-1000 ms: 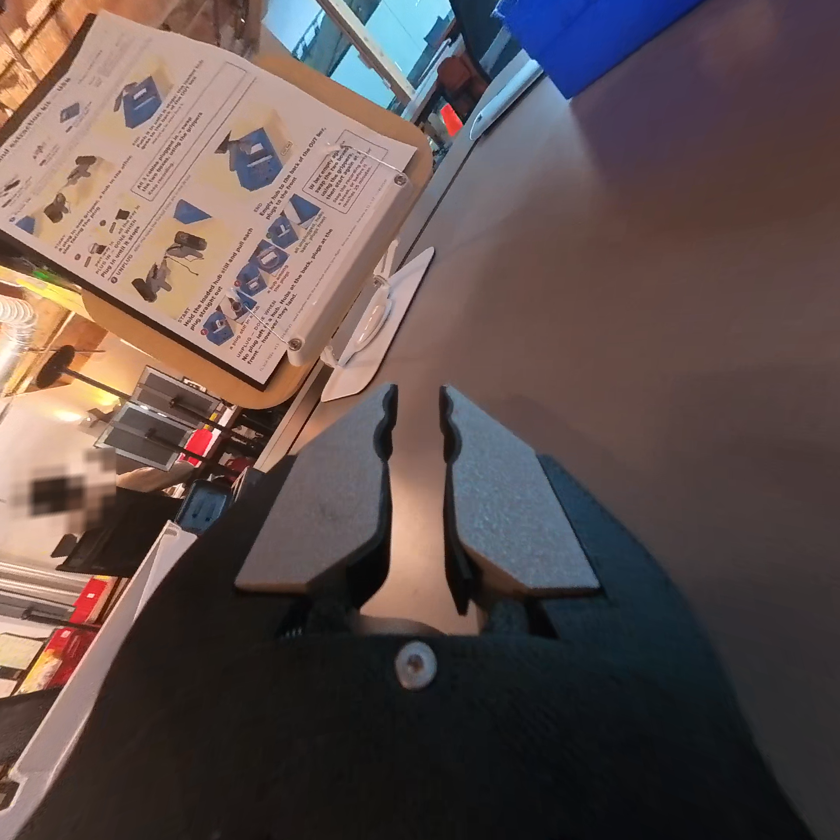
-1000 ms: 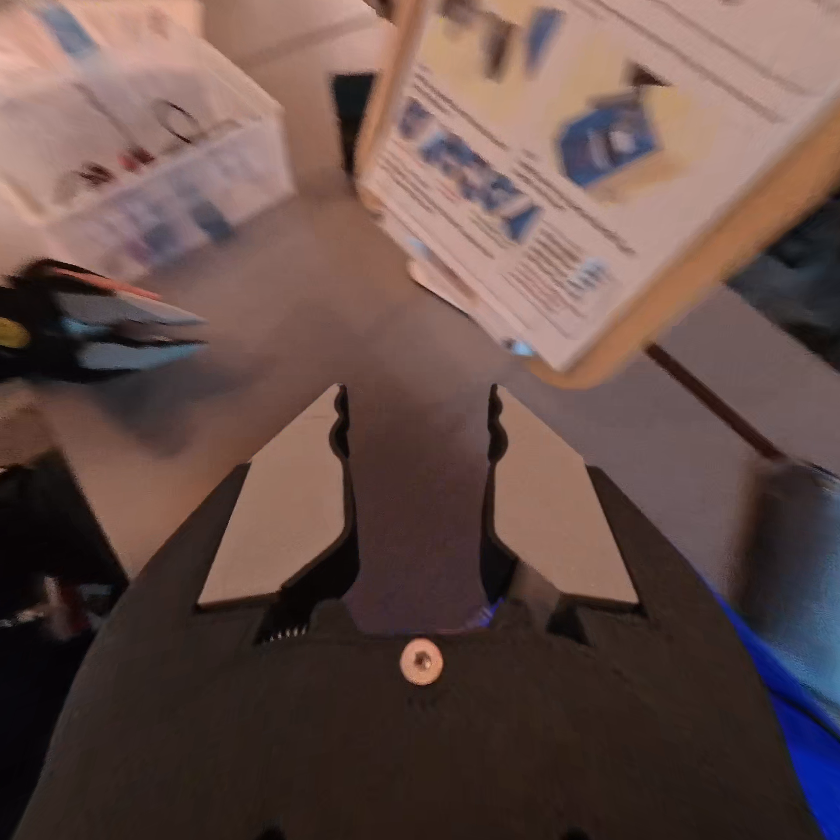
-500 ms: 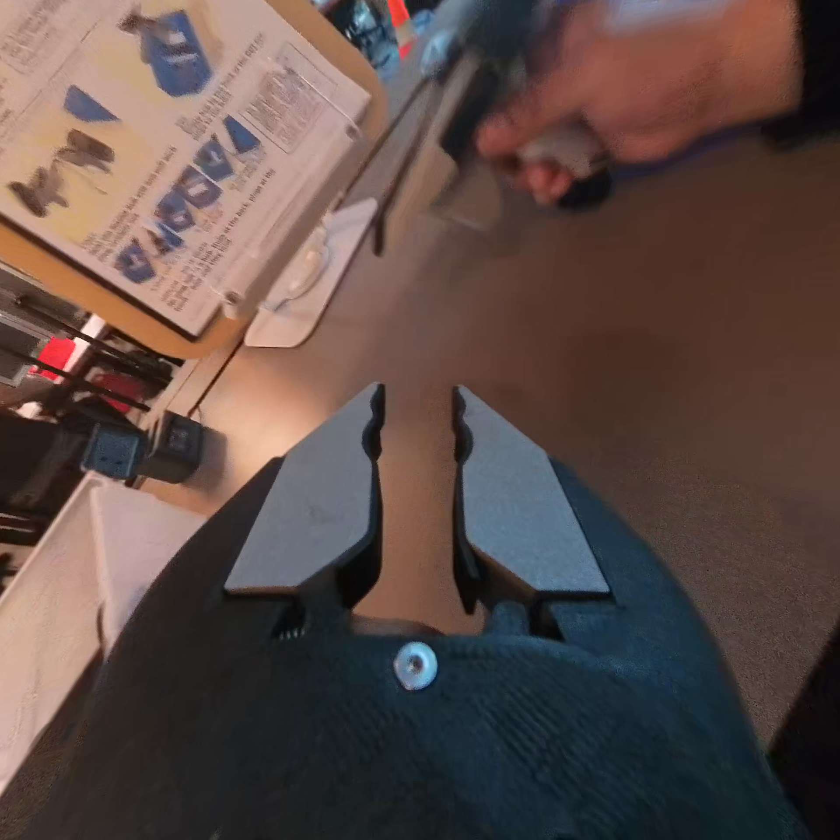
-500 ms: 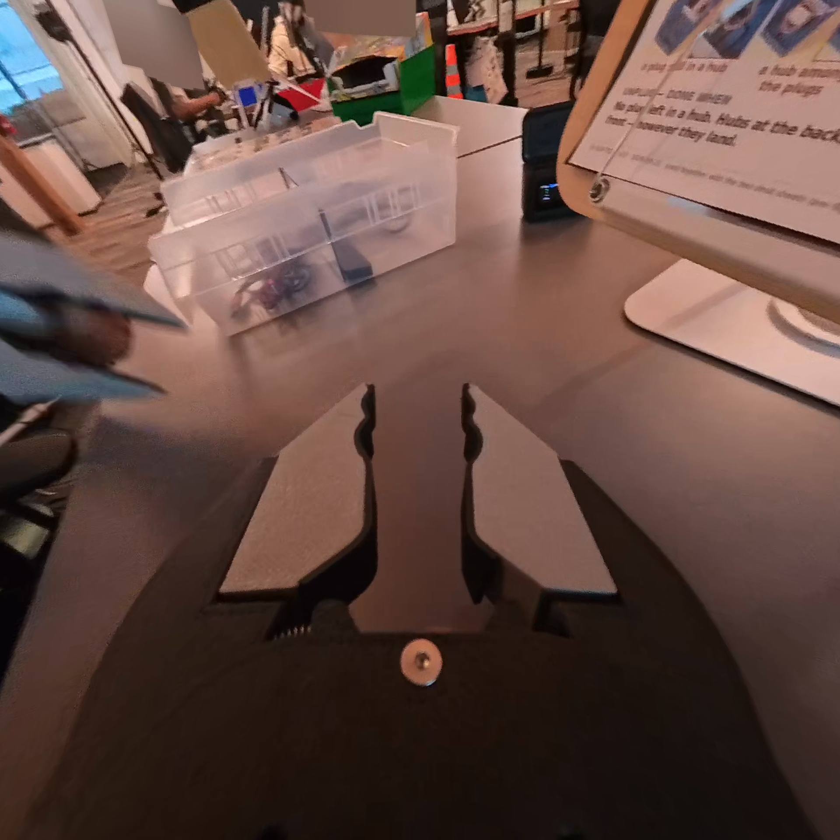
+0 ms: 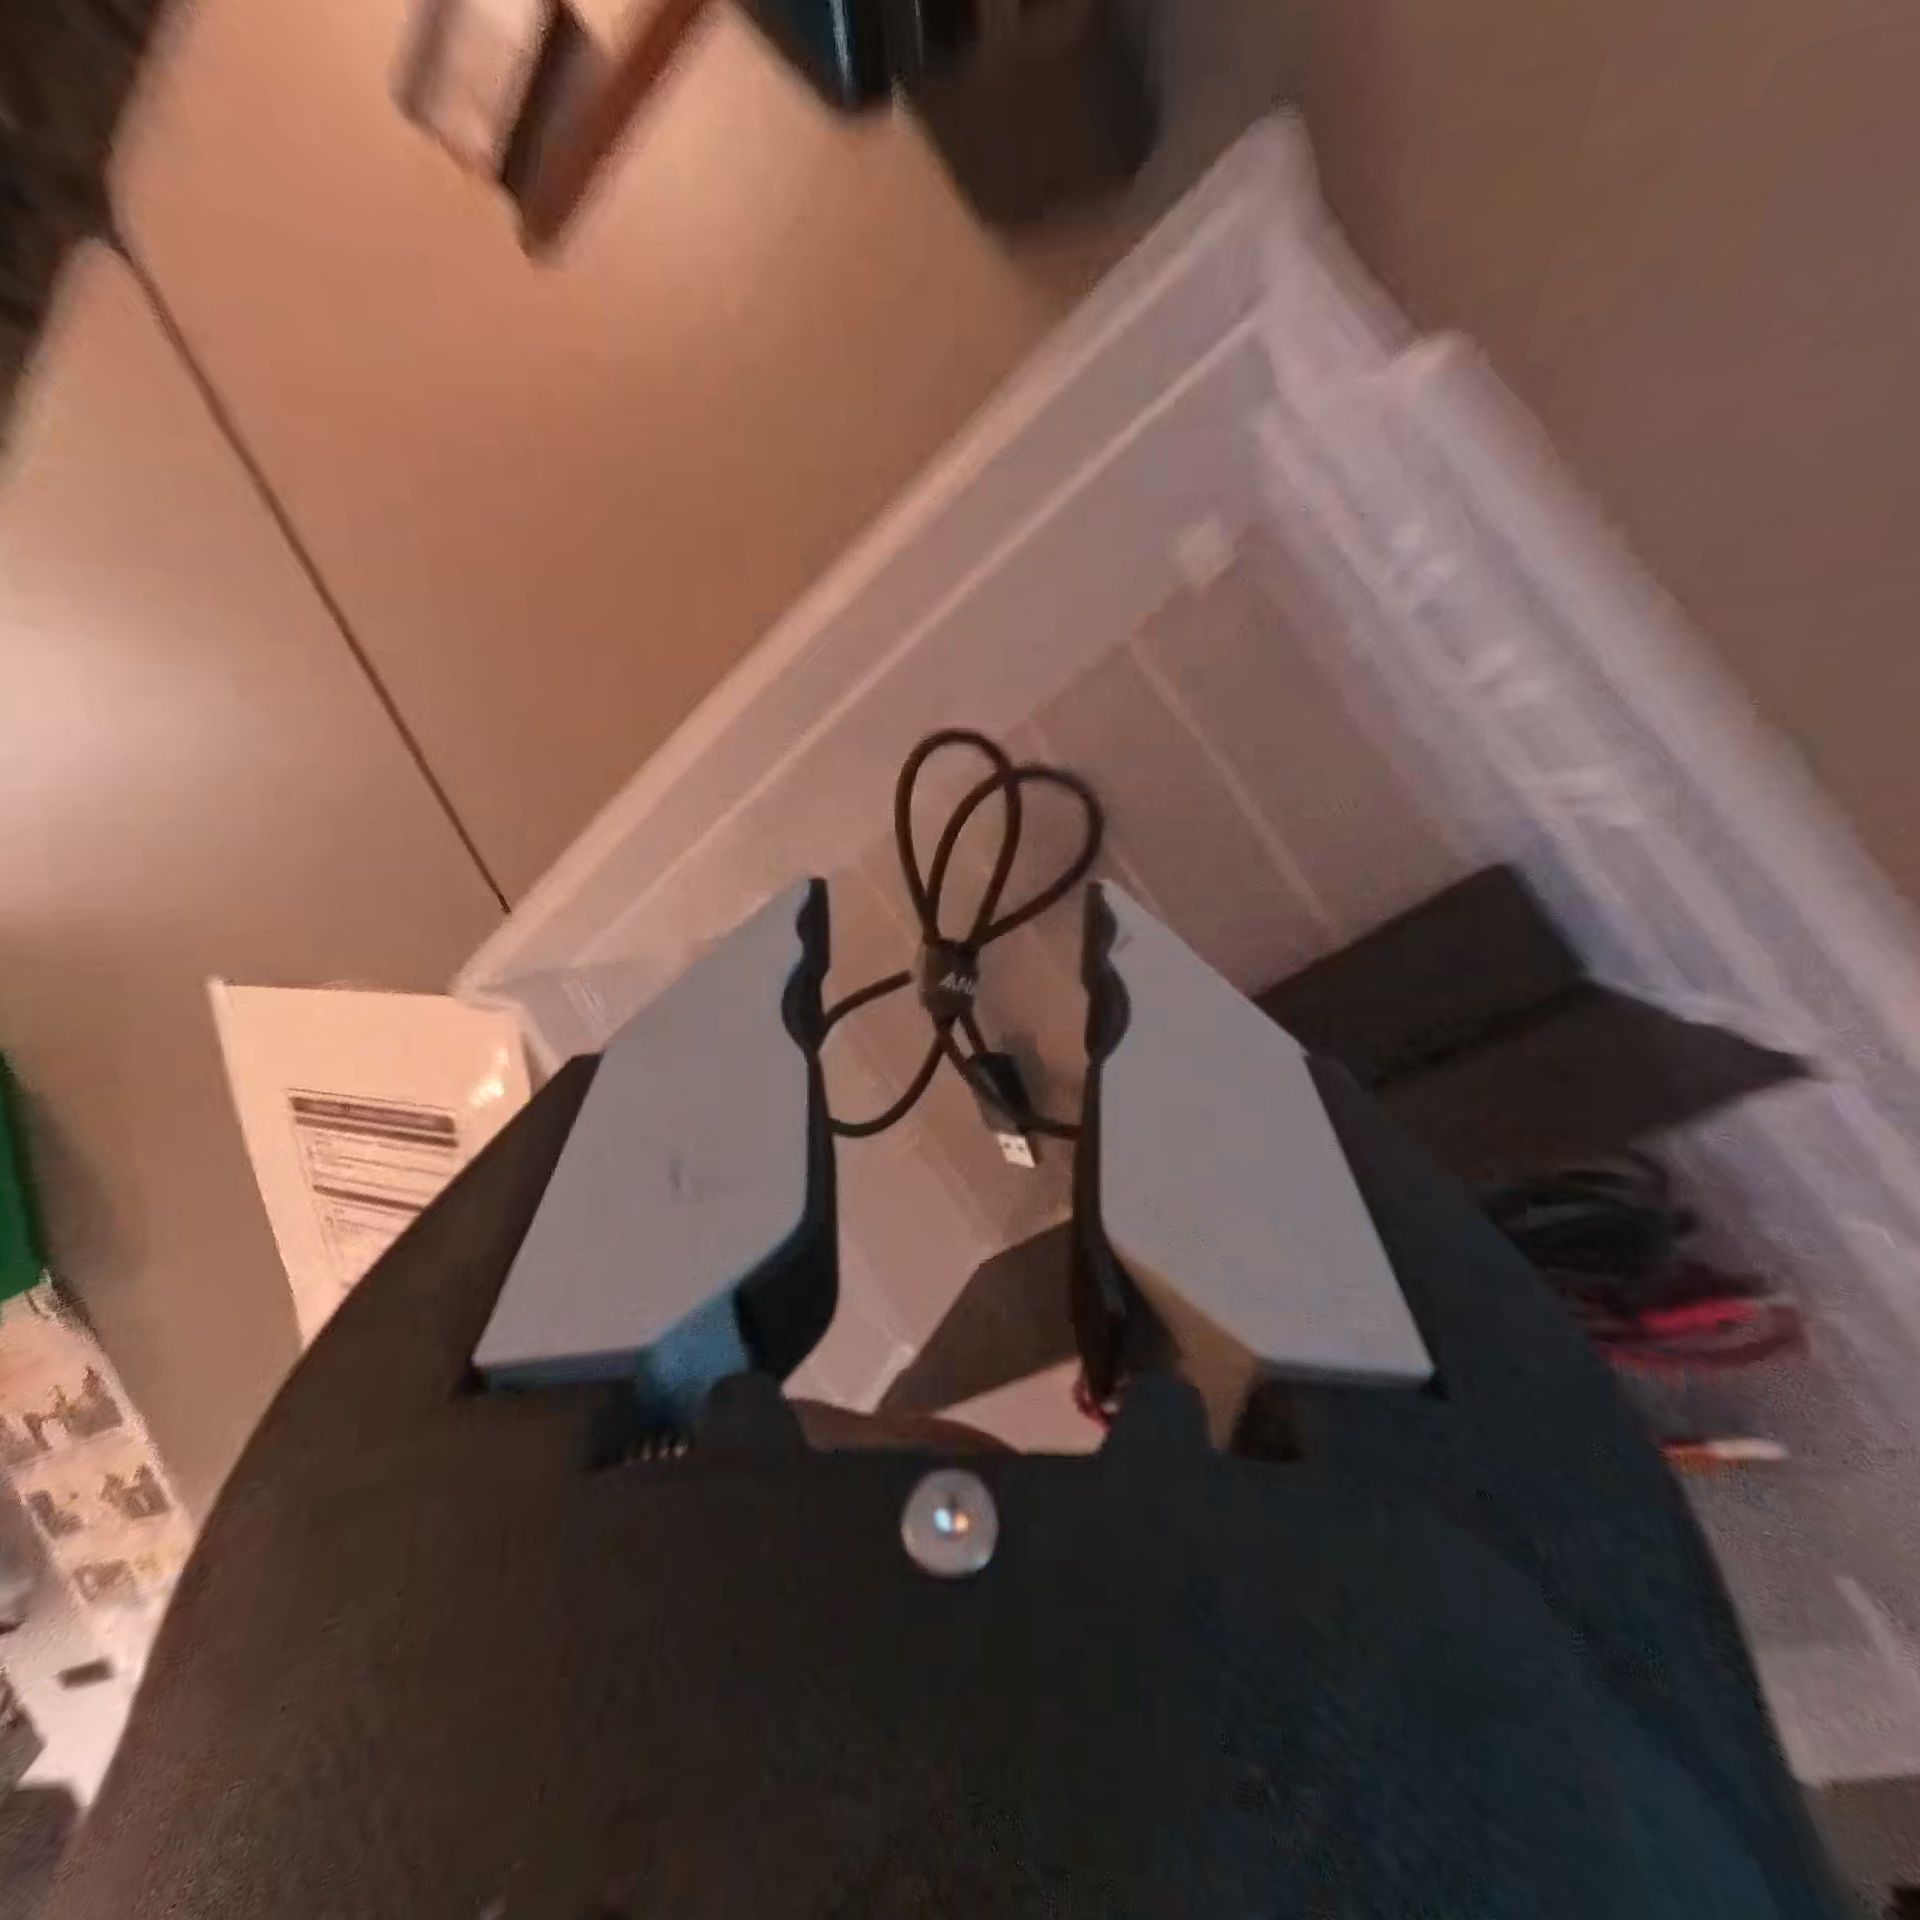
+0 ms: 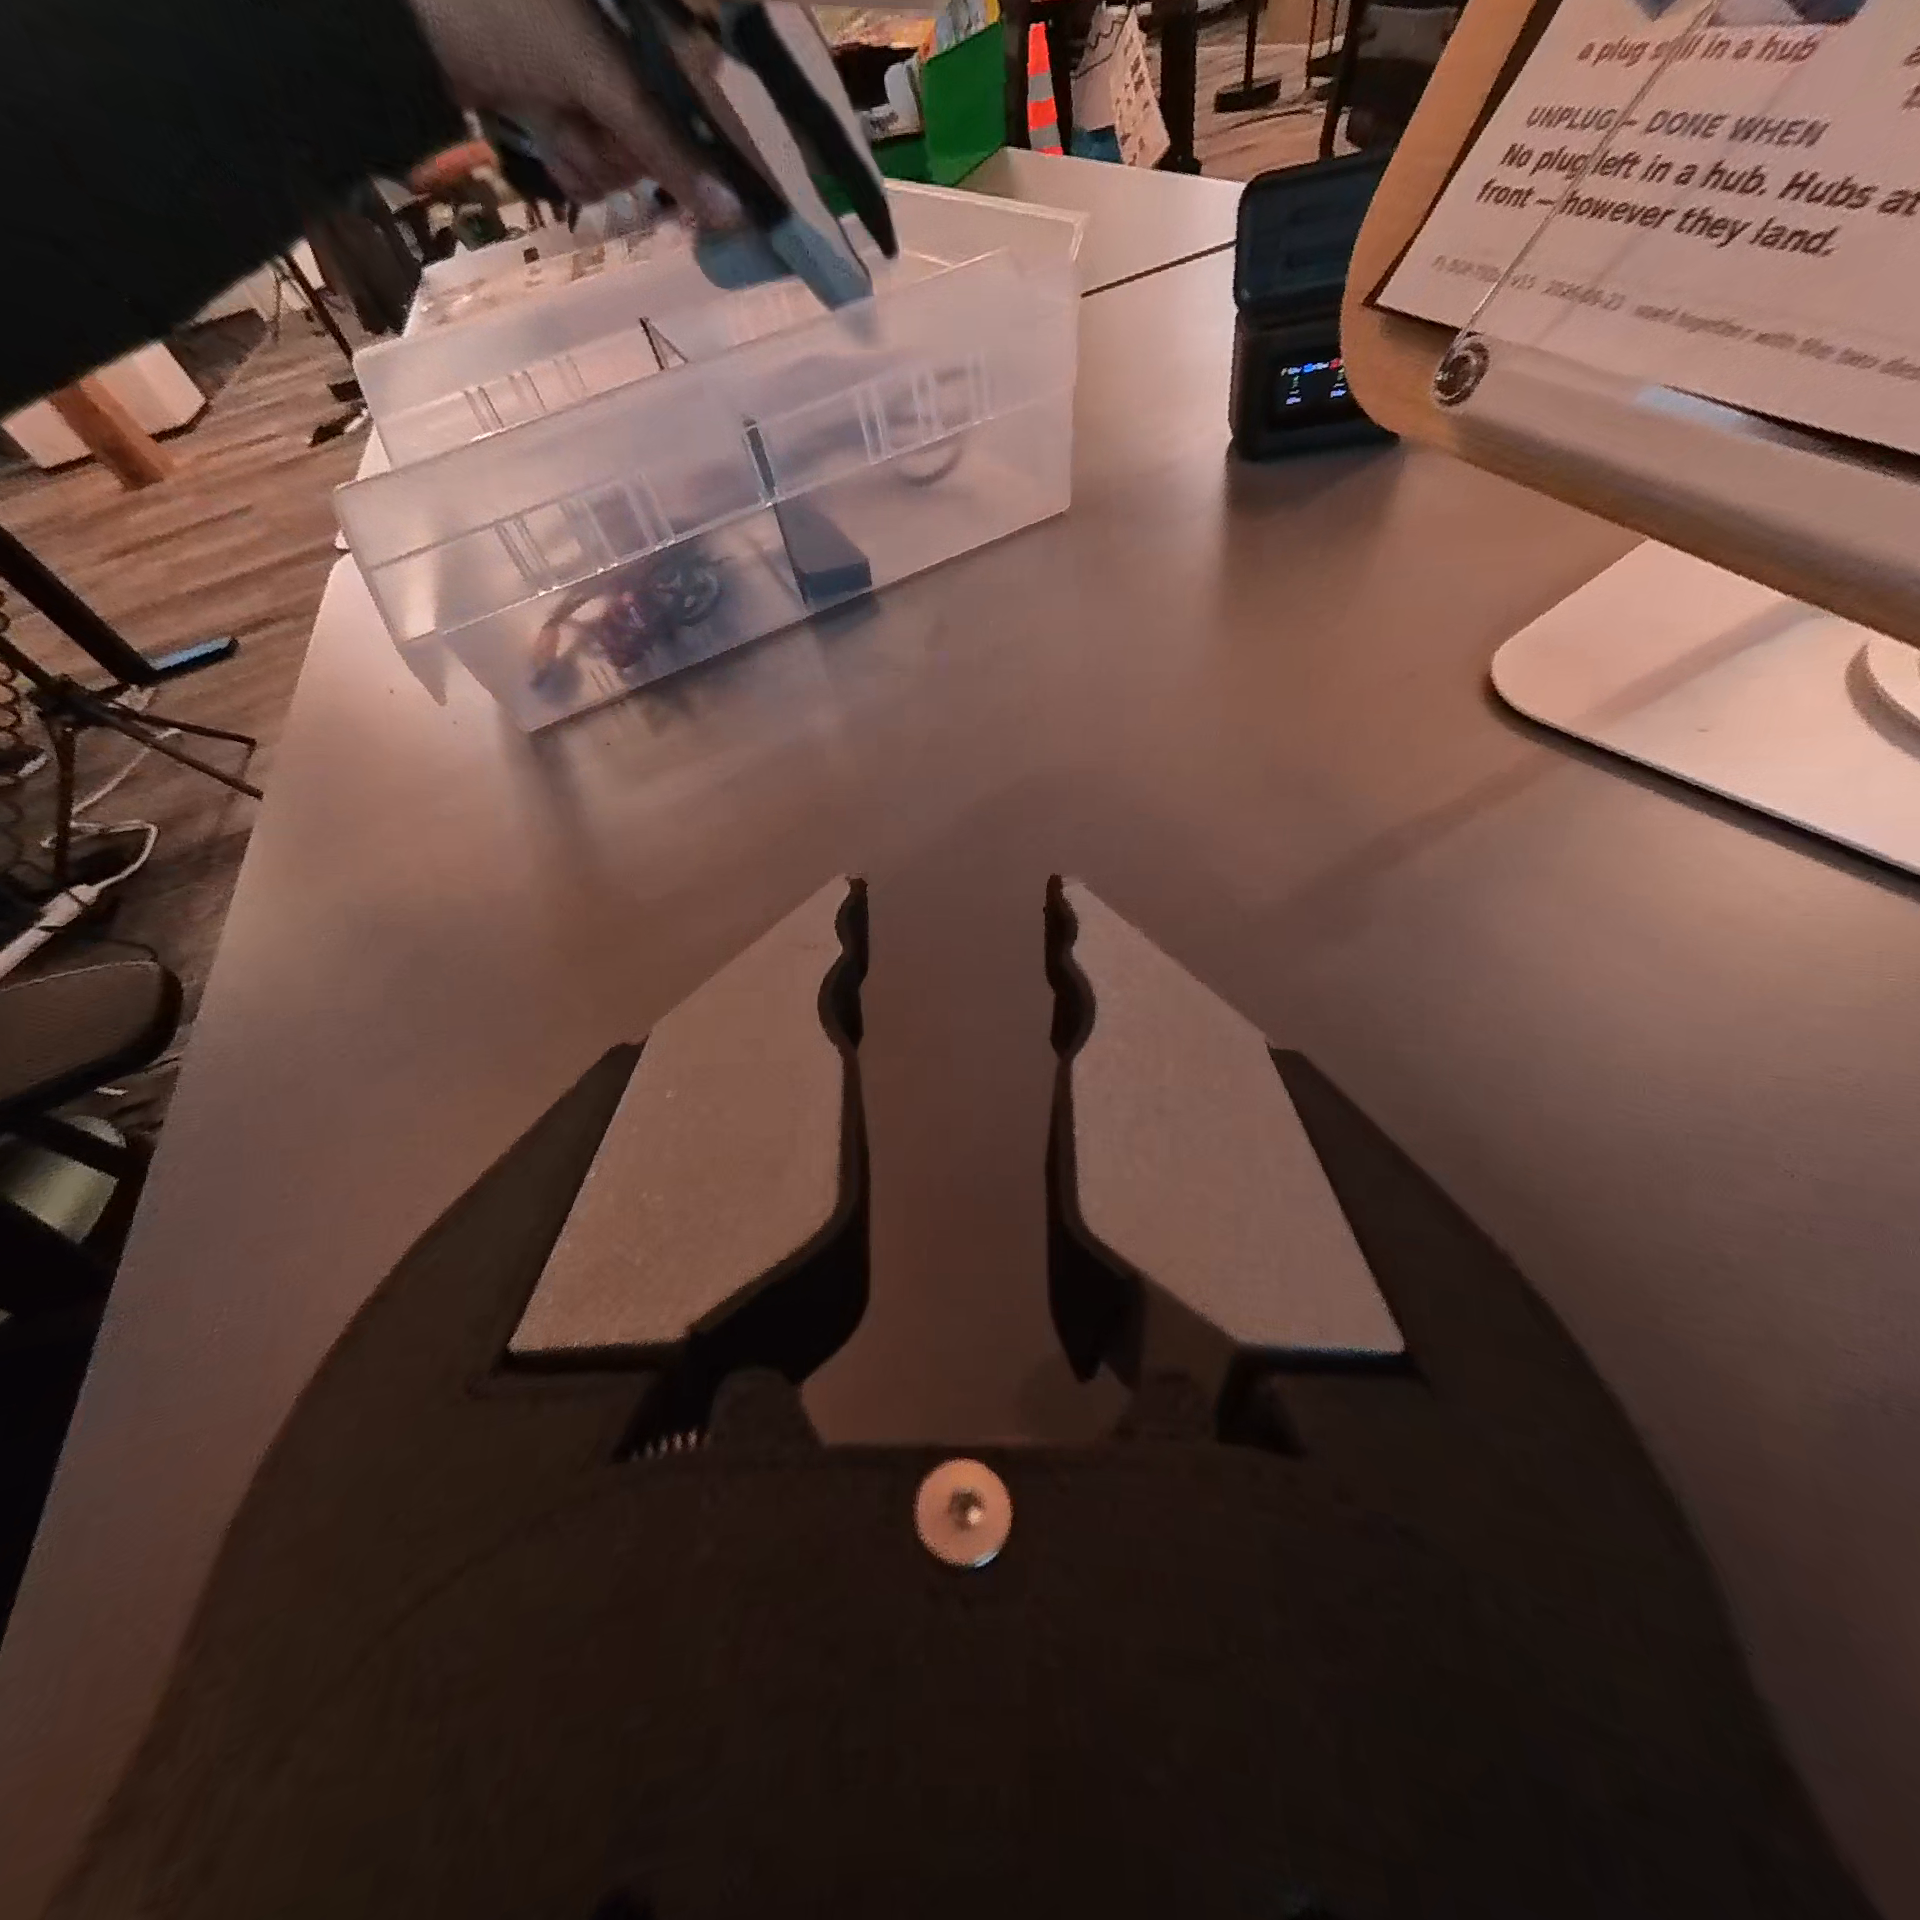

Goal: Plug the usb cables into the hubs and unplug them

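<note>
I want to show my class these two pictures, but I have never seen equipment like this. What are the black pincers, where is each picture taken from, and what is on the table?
A person holds a two-finger gripper in each hand; a camera on each looks along its fingers. The left wrist view shows the left gripper, open and empty, above a clear plastic bin holding a bundled black USB cable. The right wrist view shows the right gripper, open and empty, over the bare grey table. Farther off stand the bin, a small black device and an instruction sheet on a stand.
</note>
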`<state>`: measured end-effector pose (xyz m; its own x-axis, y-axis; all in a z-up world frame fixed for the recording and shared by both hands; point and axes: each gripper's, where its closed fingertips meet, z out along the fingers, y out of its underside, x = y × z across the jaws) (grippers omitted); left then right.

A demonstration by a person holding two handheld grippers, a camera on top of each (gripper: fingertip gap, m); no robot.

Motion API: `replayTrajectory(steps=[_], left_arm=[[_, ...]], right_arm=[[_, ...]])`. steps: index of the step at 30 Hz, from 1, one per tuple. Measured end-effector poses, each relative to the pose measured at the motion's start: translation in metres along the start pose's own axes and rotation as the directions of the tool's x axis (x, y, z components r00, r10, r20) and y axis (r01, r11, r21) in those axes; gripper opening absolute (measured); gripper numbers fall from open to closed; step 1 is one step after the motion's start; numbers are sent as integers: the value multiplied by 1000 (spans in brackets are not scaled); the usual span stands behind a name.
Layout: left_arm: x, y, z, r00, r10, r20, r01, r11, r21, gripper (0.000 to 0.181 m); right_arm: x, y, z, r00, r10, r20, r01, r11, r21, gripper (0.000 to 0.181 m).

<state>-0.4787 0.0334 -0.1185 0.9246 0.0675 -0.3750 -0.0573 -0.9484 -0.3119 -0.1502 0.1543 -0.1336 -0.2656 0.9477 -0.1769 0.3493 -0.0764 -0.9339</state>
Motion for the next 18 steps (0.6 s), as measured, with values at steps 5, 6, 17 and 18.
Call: replayTrajectory(steps=[5, 6, 17, 18], left_arm=[[-5, 32, 58, 996, 14, -90, -30, 982, -184, 42], [-4, 38, 65, 994, -1, -110, -22, 977, -210, 42], [-39, 6, -20, 1000, -9, -8, 8, 1000, -26, 4], [-43, 0, -40, 1000, 1, 21, -1, 1000, 4, 4]], right_arm=[[-2, 2, 2, 1000, -24, -4, 24, 1000, -16, 31], [-3, 2, 3, 1000, -25, 1, 25, 999, -20, 31], [-3, -1, -1, 1000, -13, 8, 13, 1000, 10, 29], [-4, -1, -1, 1000, -15, 11, 15, 1000, 11, 29]])
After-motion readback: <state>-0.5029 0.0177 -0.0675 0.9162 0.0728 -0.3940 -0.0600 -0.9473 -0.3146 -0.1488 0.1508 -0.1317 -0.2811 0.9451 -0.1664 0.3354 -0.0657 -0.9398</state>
